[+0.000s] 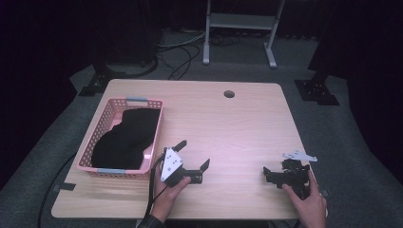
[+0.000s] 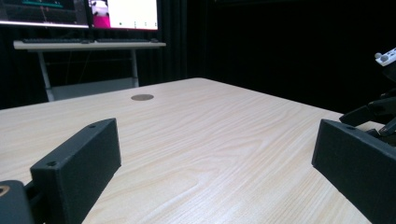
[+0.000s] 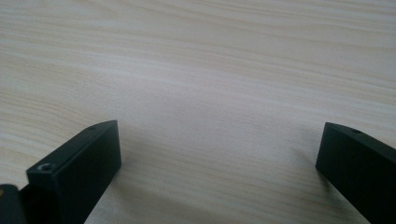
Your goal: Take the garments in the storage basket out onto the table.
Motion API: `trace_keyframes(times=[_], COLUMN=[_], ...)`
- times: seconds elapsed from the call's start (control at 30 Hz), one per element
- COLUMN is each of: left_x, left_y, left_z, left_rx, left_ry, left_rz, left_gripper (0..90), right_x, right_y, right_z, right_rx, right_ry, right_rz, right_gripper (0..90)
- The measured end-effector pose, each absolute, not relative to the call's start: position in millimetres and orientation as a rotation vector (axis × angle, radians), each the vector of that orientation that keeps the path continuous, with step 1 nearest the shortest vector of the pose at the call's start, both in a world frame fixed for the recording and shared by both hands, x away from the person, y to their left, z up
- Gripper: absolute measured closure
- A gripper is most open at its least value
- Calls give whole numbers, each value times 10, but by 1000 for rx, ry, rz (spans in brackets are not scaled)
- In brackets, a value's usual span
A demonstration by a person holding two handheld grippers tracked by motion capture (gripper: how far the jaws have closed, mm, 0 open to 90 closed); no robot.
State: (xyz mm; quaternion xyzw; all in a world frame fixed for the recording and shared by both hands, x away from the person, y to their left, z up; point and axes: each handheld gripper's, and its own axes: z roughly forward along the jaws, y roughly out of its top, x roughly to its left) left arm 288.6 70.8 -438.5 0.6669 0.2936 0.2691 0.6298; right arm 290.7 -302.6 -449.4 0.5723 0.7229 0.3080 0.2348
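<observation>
A pink plastic basket stands at the table's left side with a black cloth bundled inside it. Just right of the basket's front corner, a hand holds my left gripper low over the table, open, nothing between its jaws. In the left gripper view that gripper has bare wood in front of it. Near the front right corner another hand holds my right gripper. Seen in its own view, the right gripper is open wide over bare tabletop.
The light wooden table has a round cable hole near its far edge. A white metal stand and cables lie on the floor beyond. The right gripper's body shows at the right edge of the left gripper view.
</observation>
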Motion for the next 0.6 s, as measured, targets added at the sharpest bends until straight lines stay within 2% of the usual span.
trace_keyframes(times=[0.13,0.6], left_x=[2924,2922], left_y=[667,657], left_z=[-4322,-4219], left_rx=[1535,1532], left_ry=[677,631], left_rz=[549,513], left_gripper=[3,3], right_x=[2907,2907], right_y=[-3026,-3026], right_z=[-4494,-4494], right_rx=[1571,1570], right_ry=[1984,1984], right_rz=[845,845], right_gripper=[0,0])
